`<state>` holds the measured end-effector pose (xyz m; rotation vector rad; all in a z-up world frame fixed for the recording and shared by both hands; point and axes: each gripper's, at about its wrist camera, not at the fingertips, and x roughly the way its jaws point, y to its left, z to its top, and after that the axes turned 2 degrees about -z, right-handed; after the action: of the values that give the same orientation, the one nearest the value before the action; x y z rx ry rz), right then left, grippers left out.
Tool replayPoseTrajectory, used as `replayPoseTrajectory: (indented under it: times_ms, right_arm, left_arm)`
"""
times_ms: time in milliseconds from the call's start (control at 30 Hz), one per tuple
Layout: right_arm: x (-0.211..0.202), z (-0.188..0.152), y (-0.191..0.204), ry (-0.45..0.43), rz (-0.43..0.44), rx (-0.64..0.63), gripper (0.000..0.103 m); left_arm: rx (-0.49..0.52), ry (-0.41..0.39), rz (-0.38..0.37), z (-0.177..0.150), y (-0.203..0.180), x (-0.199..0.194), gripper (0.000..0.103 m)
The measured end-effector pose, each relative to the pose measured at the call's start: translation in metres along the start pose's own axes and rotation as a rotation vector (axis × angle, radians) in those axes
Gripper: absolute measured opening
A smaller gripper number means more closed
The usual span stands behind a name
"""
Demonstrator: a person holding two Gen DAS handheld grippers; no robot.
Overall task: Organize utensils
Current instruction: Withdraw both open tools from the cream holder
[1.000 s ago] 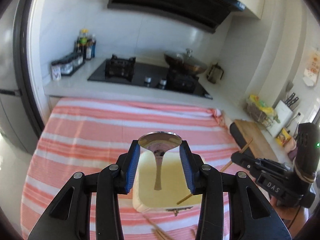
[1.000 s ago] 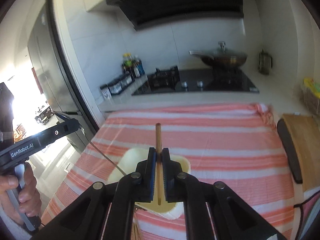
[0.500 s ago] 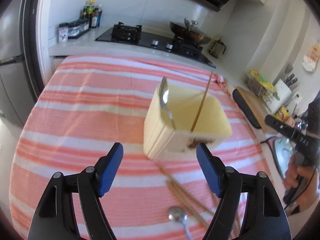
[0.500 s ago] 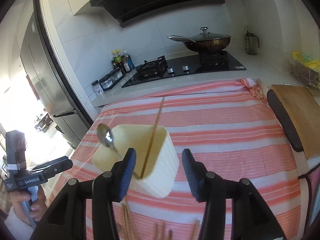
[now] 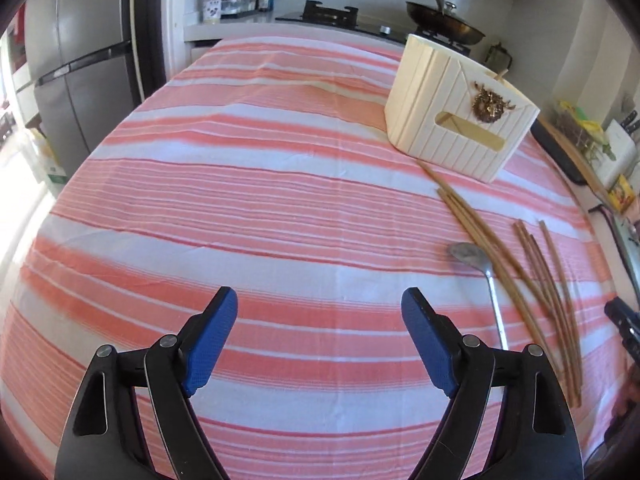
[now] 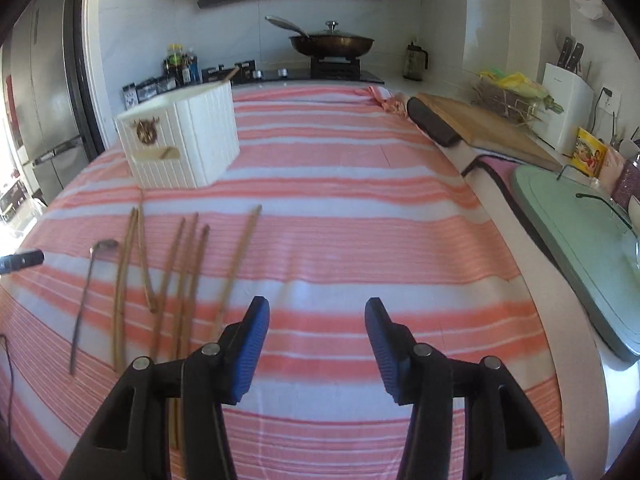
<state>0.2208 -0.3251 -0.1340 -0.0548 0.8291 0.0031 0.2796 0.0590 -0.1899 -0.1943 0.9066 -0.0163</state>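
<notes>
A cream ribbed utensil holder (image 5: 456,112) stands on the striped cloth, with a chopstick tip (image 5: 501,75) poking out of its top; it also shows in the right wrist view (image 6: 184,140). Several wooden chopsticks (image 5: 536,276) and a metal spoon (image 5: 482,276) lie loose on the cloth in front of it. In the right wrist view the chopsticks (image 6: 180,272) and the spoon (image 6: 90,280) lie left of my gripper. My left gripper (image 5: 319,332) is open and empty, low over the cloth, left of the utensils. My right gripper (image 6: 317,336) is open and empty.
A red and white striped cloth (image 5: 240,208) covers the table. A wooden cutting board (image 6: 480,128) and a green tray (image 6: 580,232) lie along the right edge. A stove with a pan (image 6: 332,44) and spice jars (image 6: 160,84) stand behind. A fridge (image 5: 80,72) is at the left.
A second ago the left gripper held a spoon and the right a chopstick over the holder. Both were let go into it. Both grippers have since opened wide and pulled back low over the cloth.
</notes>
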Motion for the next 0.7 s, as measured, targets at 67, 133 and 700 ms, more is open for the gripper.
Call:
replayPoseTrajectory:
  times_ms: [67, 133, 700]
  right_arm:
    - [0.009, -0.006, -0.005, 0.04, -0.012, -0.012, 0.051]
    - [0.016, -0.009, -0.008, 0.071, -0.024, -0.015, 0.051]
    - [0.032, -0.022, -0.019, 0.1, -0.024, 0.042, 0.063]
  left_arm:
    - [0.006, 0.0, 0.027, -0.001, -0.001, 0.007, 0.085]
    - [0.011, 0.006, 0.047, 0.001, -0.002, 0.013, 0.085]
    - [0.058, 0.026, 0.138, -0.01, -0.002, 0.028, 0.103]
